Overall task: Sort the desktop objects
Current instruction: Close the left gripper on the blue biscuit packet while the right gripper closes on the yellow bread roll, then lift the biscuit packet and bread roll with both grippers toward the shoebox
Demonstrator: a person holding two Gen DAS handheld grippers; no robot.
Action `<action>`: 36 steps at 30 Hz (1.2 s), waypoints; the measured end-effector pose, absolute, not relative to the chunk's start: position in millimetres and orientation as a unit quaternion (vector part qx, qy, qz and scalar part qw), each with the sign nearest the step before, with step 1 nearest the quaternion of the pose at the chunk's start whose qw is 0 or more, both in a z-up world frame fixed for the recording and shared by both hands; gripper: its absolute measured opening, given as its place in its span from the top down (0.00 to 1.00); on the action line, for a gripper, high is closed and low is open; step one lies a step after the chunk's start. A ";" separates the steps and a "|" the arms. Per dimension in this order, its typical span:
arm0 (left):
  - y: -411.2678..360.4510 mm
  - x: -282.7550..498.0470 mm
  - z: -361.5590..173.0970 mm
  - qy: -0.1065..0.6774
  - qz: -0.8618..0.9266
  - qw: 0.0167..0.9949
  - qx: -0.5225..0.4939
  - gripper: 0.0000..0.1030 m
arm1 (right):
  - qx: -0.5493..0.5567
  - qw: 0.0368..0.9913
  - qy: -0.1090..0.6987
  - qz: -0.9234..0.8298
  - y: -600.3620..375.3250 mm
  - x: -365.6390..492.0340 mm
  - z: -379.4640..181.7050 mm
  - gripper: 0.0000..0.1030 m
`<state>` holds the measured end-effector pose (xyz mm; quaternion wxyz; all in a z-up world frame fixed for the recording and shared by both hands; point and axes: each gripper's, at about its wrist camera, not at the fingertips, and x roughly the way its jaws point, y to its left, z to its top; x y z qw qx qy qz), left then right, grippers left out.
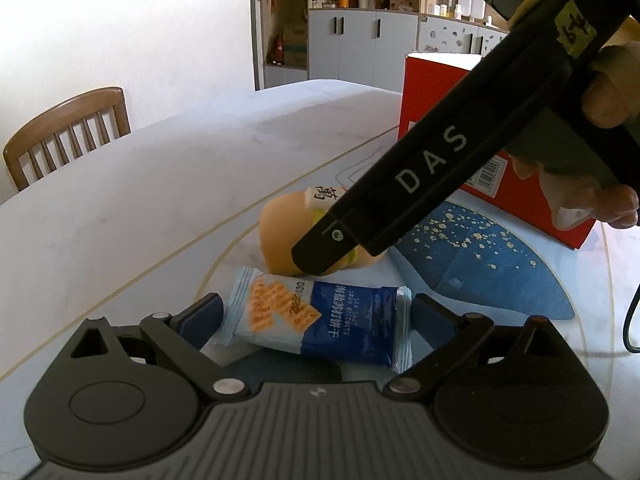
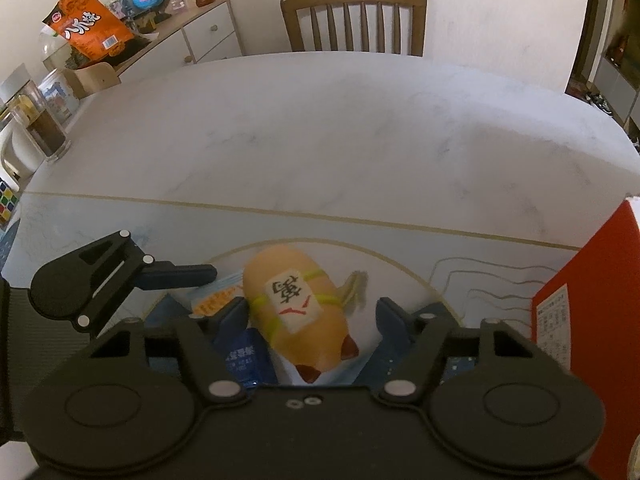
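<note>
Left wrist view: the left gripper [image 1: 316, 316], matte black with blue pads, fills the lower frame; its fingers are spread on either side of a glossy blue-and-white biscuit packet [image 1: 320, 322] with crimped ends, which lies flat on the table [image 1: 160, 184], and the pads stand clear of the wrapper. Above the packet, at centre, lies a smooth, rounded tan toy [image 1: 282, 236] bearing a white tile with a black character. The right gripper [image 1: 324, 256], a long black bar, descends from the upper right, its tip over the toy; a hand [image 1: 608, 92] grasps its body. A red cardboard box [image 1: 432, 88] stands at right, on a blue speckled mat [image 1: 480, 256].

Right wrist view: the right gripper [image 2: 310, 312] occupies the lower frame, its fingers apart on either side of the tan toy [image 2: 300, 320]; whether the left pad touches it cannot be told, and the right pad stands clear. The biscuit packet [image 2: 244, 356] lies left of the toy, partly hidden. The left gripper [image 2: 176, 274] enters at middle left. The red box [image 2: 592, 288] fills the right edge. A slatted wooden chair [image 2: 354, 16] stands at top centre.
</note>
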<state>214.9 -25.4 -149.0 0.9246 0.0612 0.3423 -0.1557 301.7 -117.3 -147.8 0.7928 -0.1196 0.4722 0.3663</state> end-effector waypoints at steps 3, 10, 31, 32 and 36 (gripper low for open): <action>-27.3 213.4 -147.9 0.341 -0.151 0.926 0.060 0.07 | -0.118 0.793 0.471 0.368 -116.9 301.9 -147.6 0.40; -27.2 213.9 -141.1 0.344 -0.135 0.928 0.052 0.17 | -0.111 0.798 0.465 0.366 -119.2 301.0 -141.8 0.51; -23.9 218.1 -126.9 0.354 -0.127 0.926 0.023 0.22 | -0.096 0.817 0.447 0.352 -139.3 294.6 -122.7 0.54; -24.0 217.2 -124.9 0.353 -0.127 0.927 0.022 0.22 | -0.095 0.817 0.446 0.352 -140.2 293.6 -121.5 0.54; -24.5 215.0 -117.4 0.349 -0.125 0.928 0.018 0.22 | -0.093 0.820 0.442 0.351 -144.5 289.8 -116.0 0.54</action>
